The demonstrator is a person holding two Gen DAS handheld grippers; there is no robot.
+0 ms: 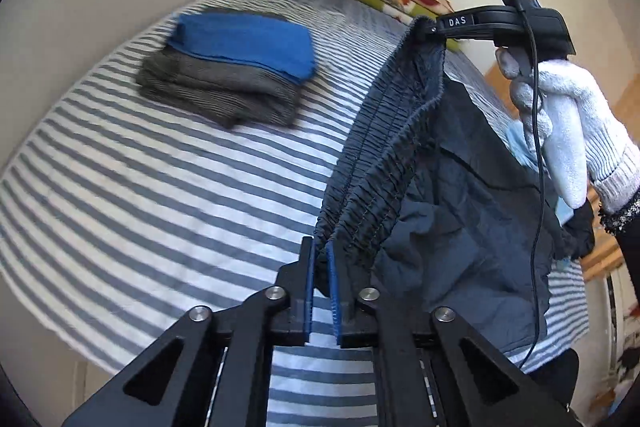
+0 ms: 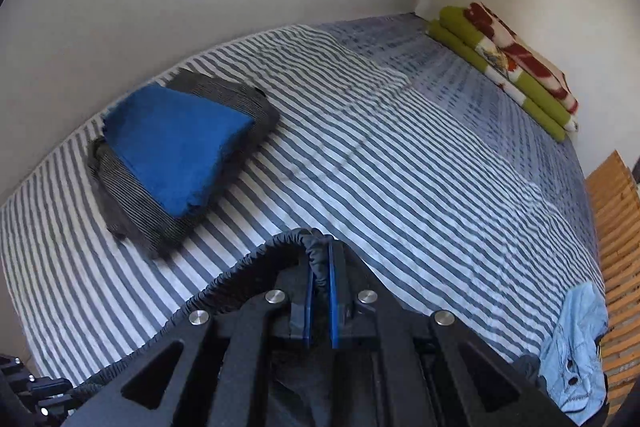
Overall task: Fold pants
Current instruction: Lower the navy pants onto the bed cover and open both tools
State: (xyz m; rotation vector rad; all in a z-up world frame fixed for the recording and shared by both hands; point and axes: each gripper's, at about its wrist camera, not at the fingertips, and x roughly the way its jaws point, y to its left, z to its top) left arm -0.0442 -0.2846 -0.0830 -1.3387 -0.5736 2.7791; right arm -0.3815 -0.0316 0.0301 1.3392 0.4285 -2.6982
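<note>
We hold the dark pants [image 1: 452,187] above the striped bed [image 1: 160,207], both the left tongs [image 1: 320,267] and the right tongs [image 2: 320,269] closed on the elastic waistband [image 1: 384,131], which may slip out because each grip is only at its edge.

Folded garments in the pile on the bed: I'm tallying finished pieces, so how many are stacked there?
2 visible: a blue garment on top and a grey striped garment beneath it, on the striped bedsheet. More could be hidden inside the pile.

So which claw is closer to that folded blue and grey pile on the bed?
Left, it seems. The left claw grips the pants' waistband nearer the pile; the right claw holds the waistband's other end, towards the blankets.
</note>
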